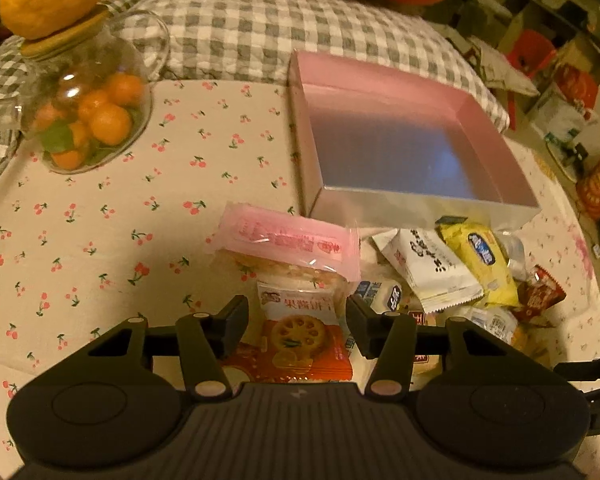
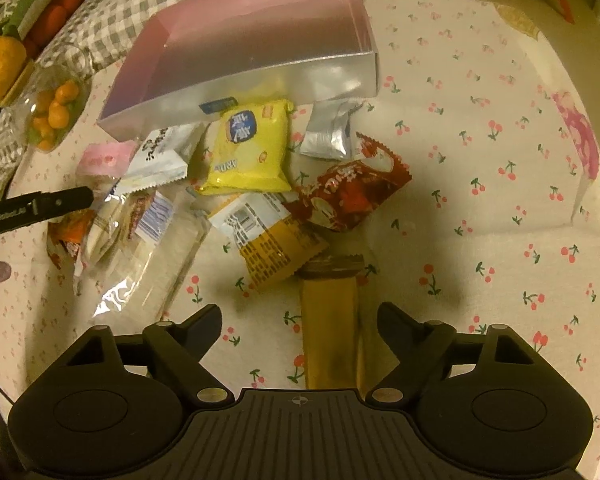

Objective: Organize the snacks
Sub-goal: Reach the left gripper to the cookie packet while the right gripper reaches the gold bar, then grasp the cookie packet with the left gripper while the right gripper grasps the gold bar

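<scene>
Orange snack packet [image 1: 306, 340] between open left gripper [image 1: 296, 320], pink box [image 1: 400, 140] beyond

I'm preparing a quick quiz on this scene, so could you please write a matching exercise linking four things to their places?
Things:
1. pink box
2. yellow packet
3. orange biscuit packet
4. gold bar

Places:
A. between the open left gripper fingers
B. between the open right gripper fingers
C. behind the snack pile
D. against the box's front wall

Pairs: 1-C, 2-D, 3-A, 4-B

Snack pile [image 2: 236, 192] crowding the pink box's [image 1: 404, 148] front wall, bare cherry tablecloth [image 2: 480, 208] right, glass jar [image 1: 88, 120] far left
</scene>
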`<state>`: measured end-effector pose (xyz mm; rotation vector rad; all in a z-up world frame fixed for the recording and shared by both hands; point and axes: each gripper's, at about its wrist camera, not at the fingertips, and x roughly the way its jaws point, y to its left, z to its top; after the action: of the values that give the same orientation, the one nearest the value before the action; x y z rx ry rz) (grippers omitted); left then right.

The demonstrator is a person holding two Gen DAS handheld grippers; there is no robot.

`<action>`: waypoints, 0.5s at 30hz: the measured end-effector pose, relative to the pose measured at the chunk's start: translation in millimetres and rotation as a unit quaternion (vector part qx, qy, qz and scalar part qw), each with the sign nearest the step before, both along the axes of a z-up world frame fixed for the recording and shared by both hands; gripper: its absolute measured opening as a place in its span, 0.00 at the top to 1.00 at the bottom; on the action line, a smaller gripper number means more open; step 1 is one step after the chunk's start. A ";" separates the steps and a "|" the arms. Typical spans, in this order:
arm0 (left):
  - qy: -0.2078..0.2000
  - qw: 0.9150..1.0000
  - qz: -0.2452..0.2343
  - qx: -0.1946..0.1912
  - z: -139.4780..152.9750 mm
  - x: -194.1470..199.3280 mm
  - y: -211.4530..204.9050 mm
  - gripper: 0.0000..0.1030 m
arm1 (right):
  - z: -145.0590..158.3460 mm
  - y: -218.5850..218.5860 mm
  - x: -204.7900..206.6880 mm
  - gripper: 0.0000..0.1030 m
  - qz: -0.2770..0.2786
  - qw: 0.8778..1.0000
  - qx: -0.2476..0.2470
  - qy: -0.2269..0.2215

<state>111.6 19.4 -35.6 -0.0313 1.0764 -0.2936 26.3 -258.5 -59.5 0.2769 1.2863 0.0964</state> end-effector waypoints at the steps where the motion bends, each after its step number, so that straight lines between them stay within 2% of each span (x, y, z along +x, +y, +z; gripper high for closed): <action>1: 0.002 1.000 -0.002 0.002 -1.3 0.1 -1.0 0.52 | -0.8 0.5 -0.1 0.24 0.001 1.000 -0.001 0.002; 4: 0.003 1.000 -0.006 0.015 -2.9 -0.7 -3.4 0.53 | -3.1 2.1 -1.1 0.30 0.005 1.000 -0.003 0.006; 11: 0.008 0.999 -0.006 0.031 -7.3 -1.1 -4.7 0.58 | -3.9 5.6 -1.9 0.37 0.013 1.000 -0.022 0.001; 15: 0.002 0.999 -0.011 0.048 -9.1 -2.3 -7.5 0.62 | -2.5 6.9 -2.2 0.50 0.015 0.999 -0.038 -0.006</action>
<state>109.3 11.9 -44.7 0.0658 1.0938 -0.2608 24.1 -251.6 -62.0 0.1908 1.2794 0.0743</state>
